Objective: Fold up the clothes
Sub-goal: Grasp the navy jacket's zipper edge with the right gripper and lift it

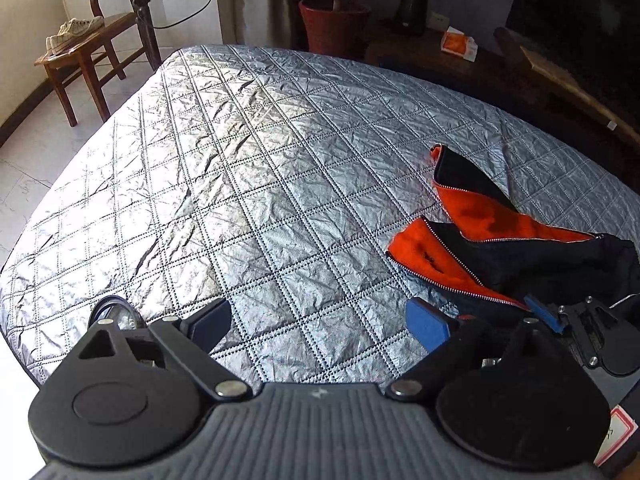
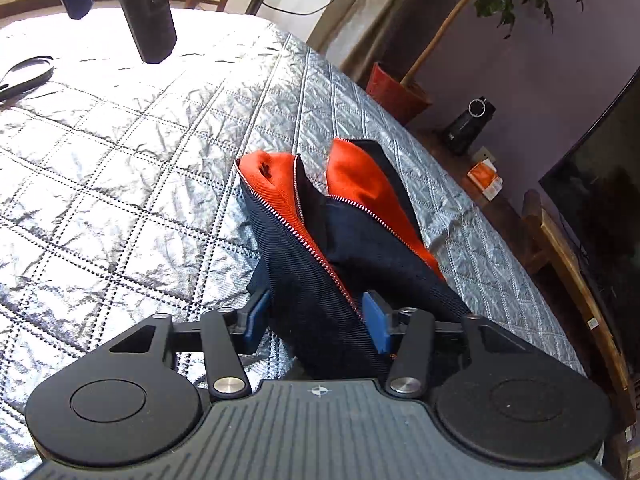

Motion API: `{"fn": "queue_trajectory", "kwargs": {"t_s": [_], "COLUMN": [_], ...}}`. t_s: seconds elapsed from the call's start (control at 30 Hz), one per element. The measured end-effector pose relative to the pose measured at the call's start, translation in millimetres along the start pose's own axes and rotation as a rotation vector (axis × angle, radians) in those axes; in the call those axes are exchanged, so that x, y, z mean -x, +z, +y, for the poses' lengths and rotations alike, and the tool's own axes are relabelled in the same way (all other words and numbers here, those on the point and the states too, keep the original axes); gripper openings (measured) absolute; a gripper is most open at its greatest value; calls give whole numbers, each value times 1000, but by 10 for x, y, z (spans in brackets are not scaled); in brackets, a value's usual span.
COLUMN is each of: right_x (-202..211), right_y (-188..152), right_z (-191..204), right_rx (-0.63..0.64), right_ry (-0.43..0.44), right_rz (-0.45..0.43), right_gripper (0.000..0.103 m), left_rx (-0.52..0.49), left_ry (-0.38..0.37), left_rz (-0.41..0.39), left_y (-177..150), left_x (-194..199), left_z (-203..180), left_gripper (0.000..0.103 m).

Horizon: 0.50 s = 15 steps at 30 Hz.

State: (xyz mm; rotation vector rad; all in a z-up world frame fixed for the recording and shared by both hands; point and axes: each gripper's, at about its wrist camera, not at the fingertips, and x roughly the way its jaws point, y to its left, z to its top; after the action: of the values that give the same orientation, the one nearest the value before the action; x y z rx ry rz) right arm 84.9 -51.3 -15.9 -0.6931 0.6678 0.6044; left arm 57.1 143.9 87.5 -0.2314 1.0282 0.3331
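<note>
A navy jacket with orange lining and a silver zipper [image 1: 480, 236] lies crumpled on the right side of the silver quilted bed cover [image 1: 248, 168]. My left gripper [image 1: 320, 326] is open and empty, hovering over the cover just left of the jacket. In the right wrist view the jacket [image 2: 320, 248] bunches up between the blue pads of my right gripper [image 2: 316, 320], which is shut on its navy fabric and holds it lifted off the cover [image 2: 120, 168]. The right gripper also shows in the left wrist view [image 1: 560, 320], and the left gripper shows at the top left of the right wrist view [image 2: 116, 8].
A wooden chair with white shoes [image 1: 80, 44] stands past the bed's far left corner. A red plant pot [image 1: 332, 24], a dark speaker [image 1: 412, 4] and an orange packet [image 1: 458, 44] sit beyond the far edge. A black round object [image 2: 24, 74] lies on the cover at left.
</note>
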Motion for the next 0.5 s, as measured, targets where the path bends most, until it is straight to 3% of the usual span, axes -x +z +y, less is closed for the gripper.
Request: {"fn": "queue_trajectory", "kwargs": {"t_s": [0.03,0.1,0.27,0.37,0.43,0.47,0.5], "right_x": [-1,146,807,1157,1178,1061,936], "right_y": [10,65,463,579,596,589,536], "right_z": [-104,-341,-921,-978,-808,-677,-531], "right_rx": [-64,-170,-320,-390,-352,-309,-293], "right_ry": [36,69,10,-12,16,86,159], "right_rz": [6,-43,-266,-393,-385,-311,-236], "right_gripper": [8,7,7,7,12,23,22], "left_rx": [4,12,43,63,76,83,90], "left_ry": [-1,-1,4,18,28,32,37], "left_rz": [-1,-4,-20,-31,-39,-43,-47], "left_y": [4,13,35,44,49,52,55], "left_x": [4,11,48,75,93,102,111], "left_z": [14,41,109,151,179,193,207], "left_gripper": [93,93,93,93,95,95,95]}}
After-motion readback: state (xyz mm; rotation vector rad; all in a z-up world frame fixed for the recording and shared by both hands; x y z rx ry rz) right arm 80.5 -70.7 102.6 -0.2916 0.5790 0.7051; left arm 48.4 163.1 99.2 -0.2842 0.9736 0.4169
